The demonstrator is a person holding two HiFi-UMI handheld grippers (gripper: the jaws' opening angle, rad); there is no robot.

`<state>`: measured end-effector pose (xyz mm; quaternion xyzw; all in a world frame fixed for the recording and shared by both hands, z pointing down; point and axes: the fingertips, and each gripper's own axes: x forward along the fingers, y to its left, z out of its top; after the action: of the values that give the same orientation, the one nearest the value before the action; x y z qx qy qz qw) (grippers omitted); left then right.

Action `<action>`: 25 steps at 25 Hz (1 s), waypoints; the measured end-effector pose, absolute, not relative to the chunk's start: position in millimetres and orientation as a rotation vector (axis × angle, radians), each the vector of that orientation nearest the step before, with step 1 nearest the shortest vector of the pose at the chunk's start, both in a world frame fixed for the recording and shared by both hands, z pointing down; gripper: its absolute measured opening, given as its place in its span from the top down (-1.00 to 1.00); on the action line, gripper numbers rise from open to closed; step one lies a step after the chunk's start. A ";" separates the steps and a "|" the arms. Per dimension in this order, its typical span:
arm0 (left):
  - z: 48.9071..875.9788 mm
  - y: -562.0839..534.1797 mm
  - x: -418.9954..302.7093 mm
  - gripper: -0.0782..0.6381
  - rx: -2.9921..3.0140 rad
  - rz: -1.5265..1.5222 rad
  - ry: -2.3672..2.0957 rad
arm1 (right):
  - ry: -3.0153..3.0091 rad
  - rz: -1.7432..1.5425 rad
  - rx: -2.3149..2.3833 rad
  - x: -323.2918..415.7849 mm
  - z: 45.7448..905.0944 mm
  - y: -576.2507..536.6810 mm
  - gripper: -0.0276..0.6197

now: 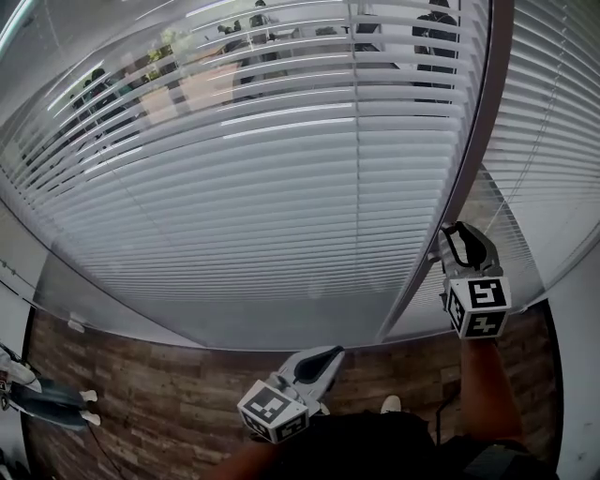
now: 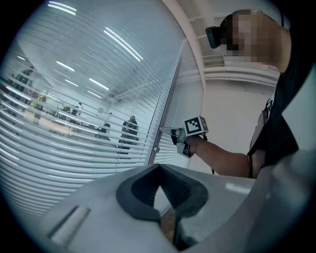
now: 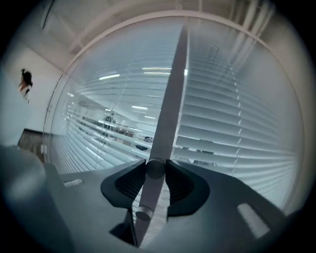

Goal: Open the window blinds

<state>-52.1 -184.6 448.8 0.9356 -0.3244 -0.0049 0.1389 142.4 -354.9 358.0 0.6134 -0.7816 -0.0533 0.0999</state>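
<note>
- Facing the window blinds [image 1: 281,187]: white horizontal slats fill most of the head view. The lower slats look closed up, and gaps between the upper ones show people [image 1: 436,28] standing beyond the glass.
- A second, narrower panel of slats [image 1: 553,112] hangs to the right.
- Grey window post [image 1: 473,155] runs up between the two panels.
- Wood-pattern floor [image 1: 169,403] lies below the window, with a plain grey wall strip between the floor and the slats.
- My right gripper [image 1: 454,239] is raised at the post, right against the blinds, with its marker cube facing the head camera.
- Its jaws are clenched on the wand [image 3: 154,169], a slim grey rod hanging in front of the post. The pads [image 3: 178,184] press on its rounded collar from both sides, and the lower end of the rod hangs free below the grip.
- My left gripper [image 1: 330,354] is held low and well back from the slats. Its jaw tips are closed together with nothing between them.
</note>
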 end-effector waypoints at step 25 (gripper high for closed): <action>450.9 -195.5 -54.9 0.78 2.698 0.008 -0.950 | -2.476 0.129 1.831 148.6 361.8 -364.2 0.16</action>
<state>-54.9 -195.5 450.9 0.9340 -0.3288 0.0027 0.1399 148.6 -364.2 361.8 0.5937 -0.8030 0.0418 0.0297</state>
